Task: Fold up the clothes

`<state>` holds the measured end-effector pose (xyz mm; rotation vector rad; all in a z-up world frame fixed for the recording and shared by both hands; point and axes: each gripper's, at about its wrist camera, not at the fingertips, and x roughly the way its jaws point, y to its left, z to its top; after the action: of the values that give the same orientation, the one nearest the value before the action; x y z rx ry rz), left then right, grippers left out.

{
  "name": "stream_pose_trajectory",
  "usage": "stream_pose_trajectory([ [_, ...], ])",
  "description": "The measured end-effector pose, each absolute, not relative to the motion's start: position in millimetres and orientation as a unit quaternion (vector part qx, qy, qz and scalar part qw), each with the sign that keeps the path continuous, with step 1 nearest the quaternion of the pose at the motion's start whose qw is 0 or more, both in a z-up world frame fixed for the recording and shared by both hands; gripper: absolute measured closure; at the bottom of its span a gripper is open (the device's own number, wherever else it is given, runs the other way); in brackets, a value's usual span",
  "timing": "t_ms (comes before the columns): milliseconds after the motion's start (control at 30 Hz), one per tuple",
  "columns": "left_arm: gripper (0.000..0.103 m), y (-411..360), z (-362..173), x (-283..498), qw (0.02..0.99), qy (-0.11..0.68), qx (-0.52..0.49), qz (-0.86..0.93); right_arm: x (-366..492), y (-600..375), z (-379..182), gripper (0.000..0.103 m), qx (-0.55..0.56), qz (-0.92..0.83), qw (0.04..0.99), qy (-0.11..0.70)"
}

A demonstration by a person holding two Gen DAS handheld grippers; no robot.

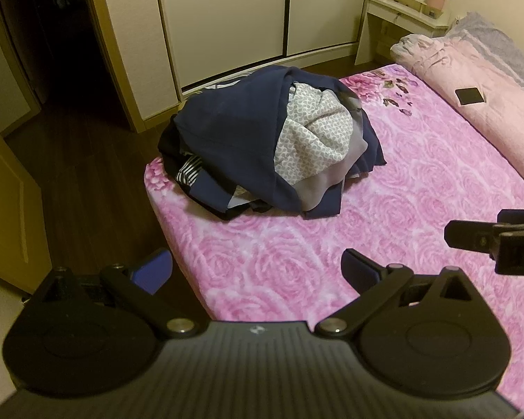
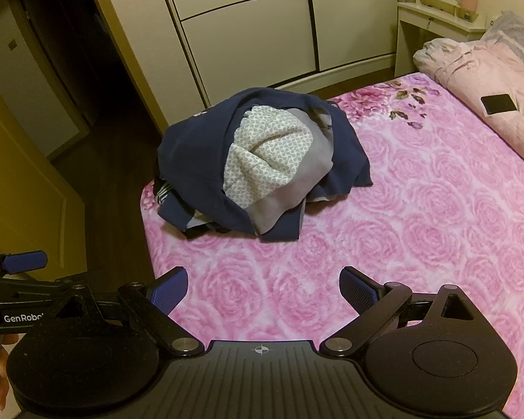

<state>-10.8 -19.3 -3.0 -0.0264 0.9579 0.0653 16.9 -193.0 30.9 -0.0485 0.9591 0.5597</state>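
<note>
A heap of clothes (image 1: 262,143) lies near the far left corner of the pink rose-patterned bed (image 1: 384,209). A navy garment (image 2: 195,160) wraps a white patterned cloth (image 2: 269,157) and a grey one (image 2: 297,192), with a striped piece at the left edge. My left gripper (image 1: 256,269) hovers open over the bed's near corner, well short of the heap and holding nothing. My right gripper (image 2: 263,288) is also open and empty, above the bedspread in front of the heap. Each gripper shows at the other view's edge.
A rolled pink quilt (image 1: 489,80) with a dark flat phone-like object (image 1: 470,96) on it lies along the right. Cream wardrobe doors (image 1: 227,17) stand behind the bed, a white dressing table (image 1: 405,10) in the far right corner, dark wood floor (image 1: 80,174) and a doorway at left.
</note>
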Motion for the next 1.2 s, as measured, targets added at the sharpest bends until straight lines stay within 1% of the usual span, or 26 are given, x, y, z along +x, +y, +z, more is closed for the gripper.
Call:
stream_pose_trajectory([
  [467, 0.002, -20.3, -1.7, -14.0, 0.886, 0.461, -0.014, 0.034, 12.7, -195.0, 31.7, 0.007, -0.020, 0.273, 0.852, 0.447],
  [567, 0.002, -20.7, -1.0, -14.0, 0.886, 0.461, -0.013, 0.035, 12.8, -195.6, 32.0, 0.007, -0.025, 0.268, 0.846, 0.460],
  [833, 0.002, -21.7, 0.0, -14.1, 0.886, 0.463, -0.009, 0.038, 12.6, -198.1, 33.4, 0.007, -0.025, 0.272, 0.856, 0.440],
  [1200, 0.002, -10.9, -12.8, -6.1, 0.886, 0.461, 0.037, 0.034, 15.7, -207.8, 27.8, 0.007, -0.021, 0.282, 0.849, 0.446],
])
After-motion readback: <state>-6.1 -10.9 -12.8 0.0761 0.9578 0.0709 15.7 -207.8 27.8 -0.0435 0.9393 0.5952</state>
